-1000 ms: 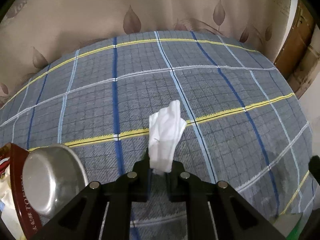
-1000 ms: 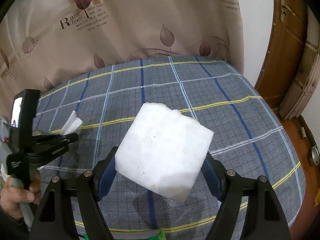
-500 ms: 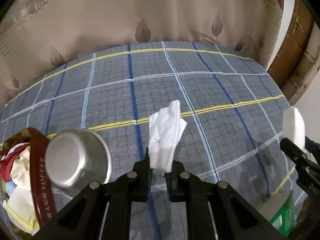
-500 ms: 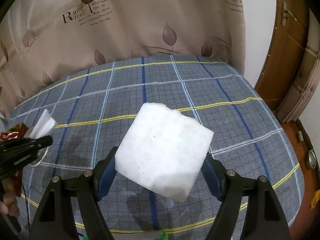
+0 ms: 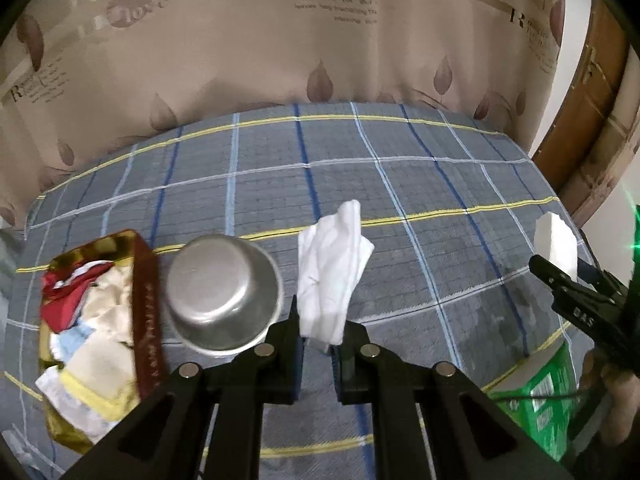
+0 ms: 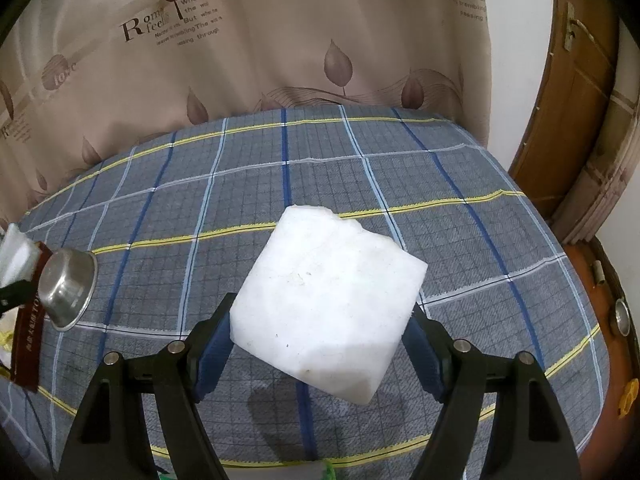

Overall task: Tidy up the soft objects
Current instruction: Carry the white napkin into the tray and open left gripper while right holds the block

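My left gripper (image 5: 318, 346) is shut on a crumpled white cloth (image 5: 334, 268) and holds it above the checked blue-grey tablecloth (image 5: 400, 184). My right gripper (image 6: 320, 344) is shut on a white foam block (image 6: 326, 304), held above the cloth; the block also shows at the right of the left wrist view (image 5: 556, 244). A gold and dark red box (image 5: 100, 336) at the left holds several soft cloths in red, white, blue and yellow.
An upturned steel bowl (image 5: 222, 294) stands right beside the box, just left of my left gripper; it also shows in the right wrist view (image 6: 68, 286). A green packet (image 5: 536, 404) sits at the table's near right edge. A beige curtain (image 6: 240, 48) hangs behind; a wooden door (image 6: 576, 92) is at the right.
The left gripper has drawn back and swung left with the cloth, bringing the bowl and the box of cloths fully into view. The right gripper holds the foam block still.
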Demonstrator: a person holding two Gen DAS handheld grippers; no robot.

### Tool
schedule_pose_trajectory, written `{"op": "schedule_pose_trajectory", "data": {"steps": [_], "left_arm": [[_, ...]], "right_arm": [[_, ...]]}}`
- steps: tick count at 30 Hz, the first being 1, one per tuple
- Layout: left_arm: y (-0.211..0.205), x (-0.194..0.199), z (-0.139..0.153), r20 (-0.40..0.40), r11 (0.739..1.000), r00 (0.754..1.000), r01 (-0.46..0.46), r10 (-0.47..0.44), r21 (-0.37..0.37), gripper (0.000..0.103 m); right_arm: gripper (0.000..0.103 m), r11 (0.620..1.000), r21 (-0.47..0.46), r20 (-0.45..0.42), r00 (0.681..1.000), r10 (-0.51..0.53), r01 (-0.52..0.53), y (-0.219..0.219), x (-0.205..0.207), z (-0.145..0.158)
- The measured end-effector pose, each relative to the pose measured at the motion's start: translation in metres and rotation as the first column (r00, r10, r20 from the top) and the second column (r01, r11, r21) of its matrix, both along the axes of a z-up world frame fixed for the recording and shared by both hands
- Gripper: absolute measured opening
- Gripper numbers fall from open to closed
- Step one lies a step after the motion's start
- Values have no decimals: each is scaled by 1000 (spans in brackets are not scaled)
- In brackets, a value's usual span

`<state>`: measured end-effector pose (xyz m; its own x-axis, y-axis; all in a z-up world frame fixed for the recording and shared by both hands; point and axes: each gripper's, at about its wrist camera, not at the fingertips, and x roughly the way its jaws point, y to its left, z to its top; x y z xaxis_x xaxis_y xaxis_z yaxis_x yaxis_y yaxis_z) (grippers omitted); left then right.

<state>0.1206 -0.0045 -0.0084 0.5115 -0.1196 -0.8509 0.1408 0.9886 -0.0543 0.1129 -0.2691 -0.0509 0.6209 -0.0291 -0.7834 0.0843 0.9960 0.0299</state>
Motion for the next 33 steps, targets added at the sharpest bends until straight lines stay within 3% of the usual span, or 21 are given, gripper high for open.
{"op": "schedule_pose_trajectory", "data": {"steps": [8, 18, 26, 33], "left_arm": [[43, -22, 26, 18, 999, 999, -30, 30, 18, 11], [133, -42, 48, 49, 983, 984, -175, 172, 61, 11], [201, -52, 36, 34, 951, 957, -289, 287, 110, 11], [225, -54, 17, 10, 943, 946, -322, 323, 86, 11]], "right_arm": [[74, 1000, -24, 7, 1000, 9, -8, 5, -1, 1], [74, 998, -57, 9, 1000, 14, -13, 12, -1, 2], [74, 995, -93, 16, 999, 32, -30, 20, -3, 4], [74, 993, -109, 27, 999, 45, -42, 24, -4, 9]]}}
